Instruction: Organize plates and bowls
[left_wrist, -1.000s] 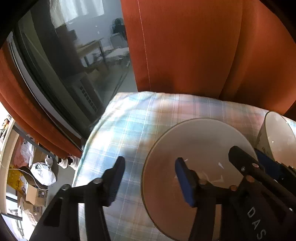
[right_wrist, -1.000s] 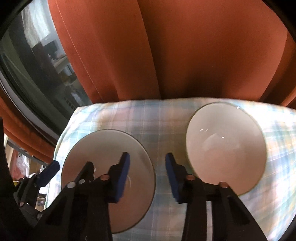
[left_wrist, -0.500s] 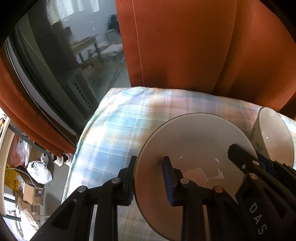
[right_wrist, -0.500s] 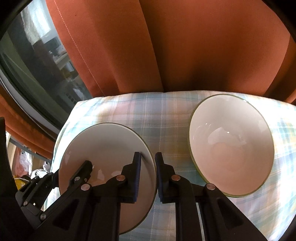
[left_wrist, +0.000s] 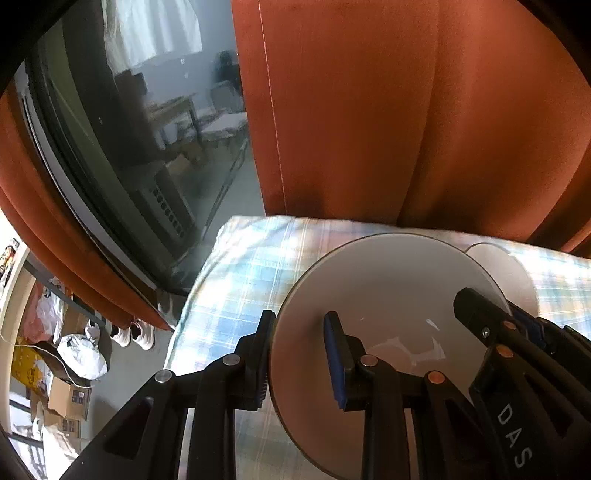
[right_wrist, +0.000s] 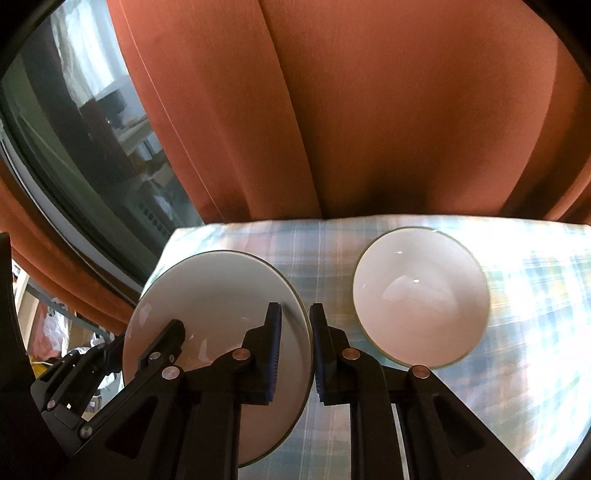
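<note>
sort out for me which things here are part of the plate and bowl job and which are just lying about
Part of the job:
- plate, gripped at opposite rims by the left tongs and right tongs
- bowl, on the plaid cloth

Just lying about:
- orange curtain
- window
- cardboard boxes and bags on the floor

One white plate (right_wrist: 221, 295) at the lower left of the right wrist view, and one white bowl (right_wrist: 421, 295) at centre right. That makes two dishes on one checked tablecloth (right_wrist: 325, 251). Two grippers in play: the left gripper (left_wrist: 301, 360) low in the left wrist view, the right gripper (right_wrist: 295, 354) low in its own. Behind, orange curtain (right_wrist: 369, 110) panels, at least two. Lower left of the left wrist view, a pair of white shoes (left_wrist: 133, 334).
</note>
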